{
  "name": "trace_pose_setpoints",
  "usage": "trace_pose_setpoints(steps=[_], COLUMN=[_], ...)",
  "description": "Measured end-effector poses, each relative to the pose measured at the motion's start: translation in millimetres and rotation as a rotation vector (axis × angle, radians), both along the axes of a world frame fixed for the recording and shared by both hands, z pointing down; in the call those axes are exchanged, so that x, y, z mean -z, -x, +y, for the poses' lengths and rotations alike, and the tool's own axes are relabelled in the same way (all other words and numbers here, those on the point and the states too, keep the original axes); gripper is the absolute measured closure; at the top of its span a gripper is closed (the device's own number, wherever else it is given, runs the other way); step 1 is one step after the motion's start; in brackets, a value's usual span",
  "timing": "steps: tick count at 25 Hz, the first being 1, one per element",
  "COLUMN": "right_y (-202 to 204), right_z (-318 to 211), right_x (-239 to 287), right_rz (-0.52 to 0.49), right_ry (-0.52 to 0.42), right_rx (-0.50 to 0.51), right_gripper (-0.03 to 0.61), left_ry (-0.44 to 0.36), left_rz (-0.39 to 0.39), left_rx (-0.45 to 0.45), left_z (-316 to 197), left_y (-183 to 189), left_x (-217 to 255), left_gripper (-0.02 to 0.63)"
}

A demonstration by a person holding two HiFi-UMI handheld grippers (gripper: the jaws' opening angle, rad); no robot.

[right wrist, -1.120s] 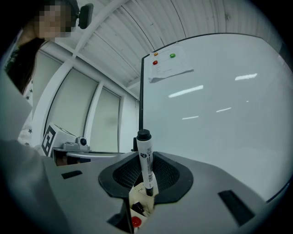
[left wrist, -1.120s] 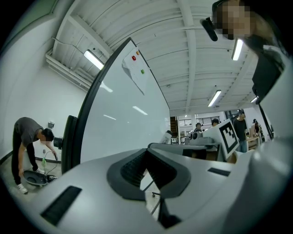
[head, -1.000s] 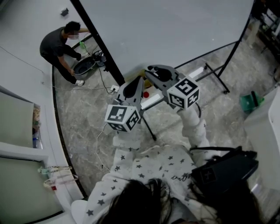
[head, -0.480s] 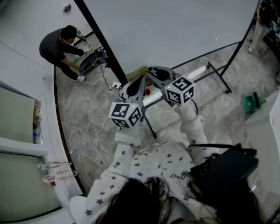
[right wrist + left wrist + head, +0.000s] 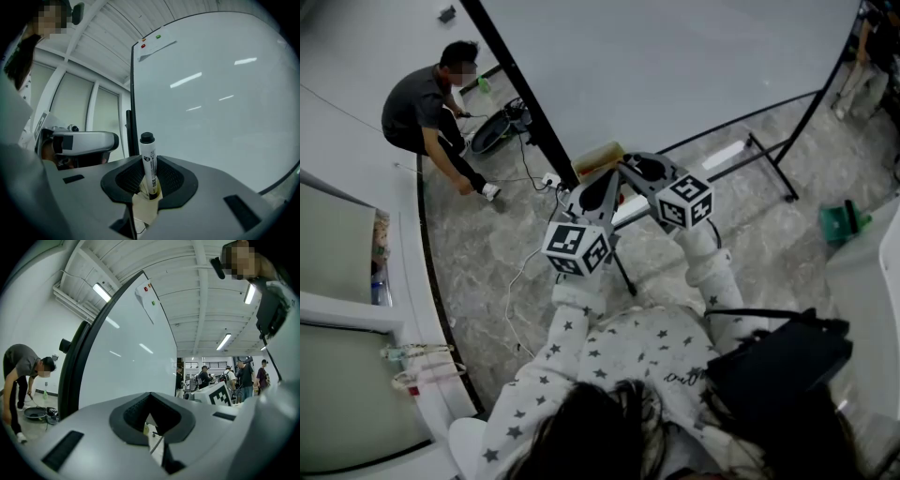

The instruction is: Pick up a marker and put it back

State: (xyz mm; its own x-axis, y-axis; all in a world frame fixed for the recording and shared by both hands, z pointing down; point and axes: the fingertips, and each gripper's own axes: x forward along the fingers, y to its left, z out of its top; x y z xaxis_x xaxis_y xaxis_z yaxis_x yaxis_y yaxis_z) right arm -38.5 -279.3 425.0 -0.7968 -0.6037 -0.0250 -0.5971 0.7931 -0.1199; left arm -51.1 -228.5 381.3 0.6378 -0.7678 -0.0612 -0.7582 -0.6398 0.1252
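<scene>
A white marker [image 5: 148,161] with a black cap stands upright between the jaws of my right gripper [image 5: 149,180], which is shut on its lower barrel. In the head view my right gripper [image 5: 643,170] is held up in front of the whiteboard [image 5: 675,66], just above its tray [image 5: 724,156]. My left gripper [image 5: 594,190] hangs beside it to the left, near a yellowish eraser [image 5: 598,158]. In the left gripper view, my left gripper [image 5: 151,416] has its jaws close together with nothing between them.
A person [image 5: 427,98] crouches by cables on the floor at the far left. The whiteboard's stand leg [image 5: 769,169] reaches out at the right. A green object [image 5: 841,223] lies on the floor at the right. A black bag [image 5: 778,361] hangs at my side.
Both grippers have drifted slightly, the left one a little to the right. The marker stays in the right gripper. The crouching person has stepped one leg out.
</scene>
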Motion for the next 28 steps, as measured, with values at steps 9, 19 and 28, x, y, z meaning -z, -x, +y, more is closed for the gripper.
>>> trace_pose_setpoints(steps=[9,19,28], right_y=[-3,0,2], right_z=[-1,1,11], right_x=[-17,-9,14], right_rz=[0.005,0.040,0.023], right_ry=[0.008,-0.053,-0.101], right_rx=[-0.013,-0.045,-0.027], right_gripper=[0.495,0.494,0.414], left_ry=[0.012,0.015,-0.015], left_rz=[-0.014,-0.018,-0.021], left_rx=[-0.003,-0.010,-0.017], left_z=[0,-2,-2], left_y=[-4,-3,0], left_x=[-12,-11,-3], left_gripper=[0.614,0.614,0.614])
